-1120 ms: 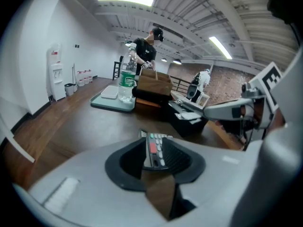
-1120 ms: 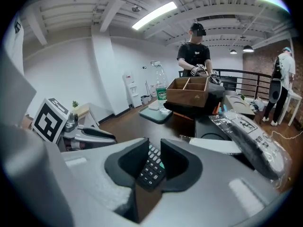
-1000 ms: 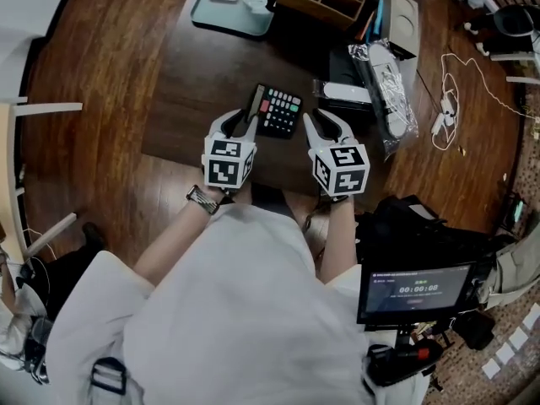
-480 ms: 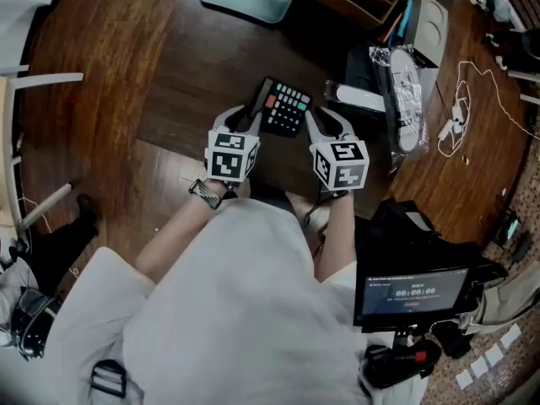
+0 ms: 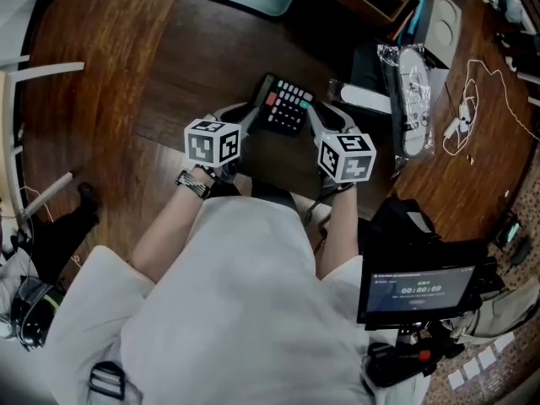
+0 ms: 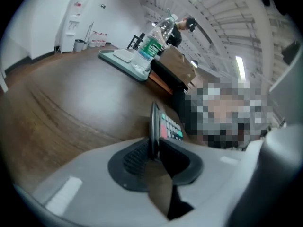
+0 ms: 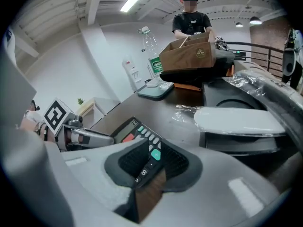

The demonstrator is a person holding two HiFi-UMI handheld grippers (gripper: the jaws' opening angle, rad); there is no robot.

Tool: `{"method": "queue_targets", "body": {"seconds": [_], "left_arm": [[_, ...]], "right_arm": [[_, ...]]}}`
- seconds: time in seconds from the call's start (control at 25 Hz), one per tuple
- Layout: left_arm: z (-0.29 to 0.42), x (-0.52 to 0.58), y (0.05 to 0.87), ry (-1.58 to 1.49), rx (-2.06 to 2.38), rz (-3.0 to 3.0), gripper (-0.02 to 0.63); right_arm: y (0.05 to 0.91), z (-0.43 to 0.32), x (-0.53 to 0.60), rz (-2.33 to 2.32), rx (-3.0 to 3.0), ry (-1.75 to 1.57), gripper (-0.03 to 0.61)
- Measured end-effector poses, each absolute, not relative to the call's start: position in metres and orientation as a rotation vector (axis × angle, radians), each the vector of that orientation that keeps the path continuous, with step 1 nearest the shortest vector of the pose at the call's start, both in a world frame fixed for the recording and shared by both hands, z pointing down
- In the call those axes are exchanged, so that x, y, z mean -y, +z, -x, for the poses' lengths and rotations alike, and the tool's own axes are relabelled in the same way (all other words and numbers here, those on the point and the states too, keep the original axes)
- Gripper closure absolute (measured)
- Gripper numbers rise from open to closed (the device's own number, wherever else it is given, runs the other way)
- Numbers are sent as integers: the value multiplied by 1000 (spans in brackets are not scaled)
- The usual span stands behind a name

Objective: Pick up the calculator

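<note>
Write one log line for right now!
left tool: jaws just closing onto calculator edge | right tool: open round its corner | lift: not yet

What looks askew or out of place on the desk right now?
Nothing damaged. The calculator lies slightly askew to the desk edge, its left edge pinched by the left tongs, which have just been closing, its near corner between the open right tongs.
</note>
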State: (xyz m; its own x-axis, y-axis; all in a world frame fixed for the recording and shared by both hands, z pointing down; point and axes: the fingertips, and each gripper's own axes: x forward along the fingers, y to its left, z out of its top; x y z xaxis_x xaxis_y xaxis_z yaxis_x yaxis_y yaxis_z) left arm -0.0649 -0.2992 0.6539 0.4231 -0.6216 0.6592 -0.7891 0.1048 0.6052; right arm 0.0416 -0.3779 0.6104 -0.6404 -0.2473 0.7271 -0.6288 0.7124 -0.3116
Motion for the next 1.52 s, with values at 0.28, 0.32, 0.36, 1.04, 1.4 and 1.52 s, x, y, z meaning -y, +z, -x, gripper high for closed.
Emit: {"method": "queue_targets", "body": {"seconds": [0.28, 0.32, 0.36, 1.04, 1.4, 1.52], "left_arm": [[64, 299, 648, 111, 1201, -1621, 550], [64, 298, 647, 76, 1187, -1618, 554], [64, 297, 645, 46, 1175, -1620, 557], [81, 288, 635, -114, 1119, -1642, 563], [87, 285, 625, -183, 1067, -1678, 560], [86, 281, 623, -192, 1042, -1702, 560]], "right_arm": [[627, -39, 376, -608, 2222, 751, 511], [630, -37, 374, -594, 2218, 756, 509], [632, -36, 372, -584, 2214, 763, 495], [648, -38, 370, -555, 2194, 916, 468], [637, -35, 365, -456, 2297, 956, 448], [632, -36, 359, -364, 2331, 1008, 448]]}}
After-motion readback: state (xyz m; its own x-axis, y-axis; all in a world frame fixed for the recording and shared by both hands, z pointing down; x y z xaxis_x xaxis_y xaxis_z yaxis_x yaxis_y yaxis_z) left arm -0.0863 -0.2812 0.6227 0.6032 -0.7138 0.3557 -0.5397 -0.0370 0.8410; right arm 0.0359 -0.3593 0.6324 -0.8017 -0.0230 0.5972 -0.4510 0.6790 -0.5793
